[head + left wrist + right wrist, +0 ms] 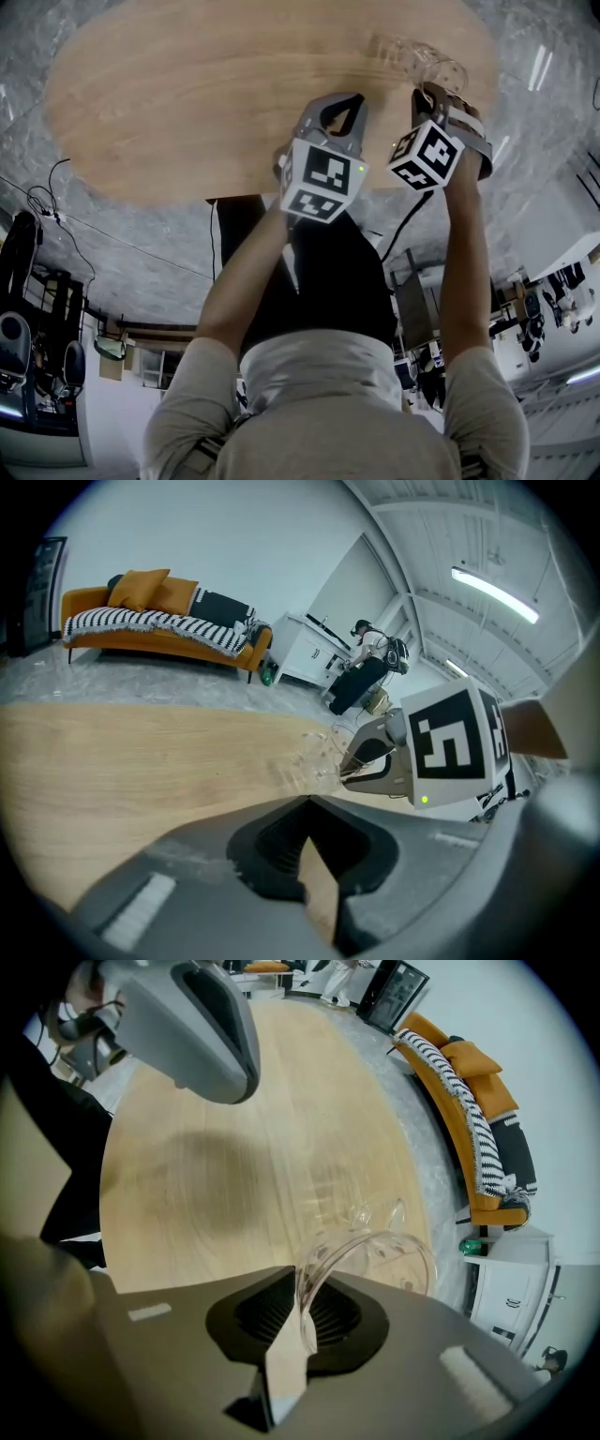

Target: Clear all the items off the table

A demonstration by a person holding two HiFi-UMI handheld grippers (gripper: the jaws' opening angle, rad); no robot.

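A clear glass jug (419, 58) hangs just above the far right part of the round wooden table (187, 94). My right gripper (439, 96) is shut on the jug's rim; in the right gripper view the rim (323, 1265) runs between the jaws (295, 1326) and the handle and body (389, 1241) stick out beyond. My left gripper (339, 111) hovers beside it over the table, jaws together (309, 855) with nothing in them. From the left gripper view, the right gripper (375, 757) and the jug (319, 752) are just ahead. The tabletop (206, 1166) is otherwise bare.
An orange sofa (159, 621) with a striped throw stands beyond the table, with a white cabinet (309, 649) and a person (367, 639) past it. Grey marbled floor (122, 244) surrounds the table. The left gripper (202, 1026) hangs close by in the right gripper view.
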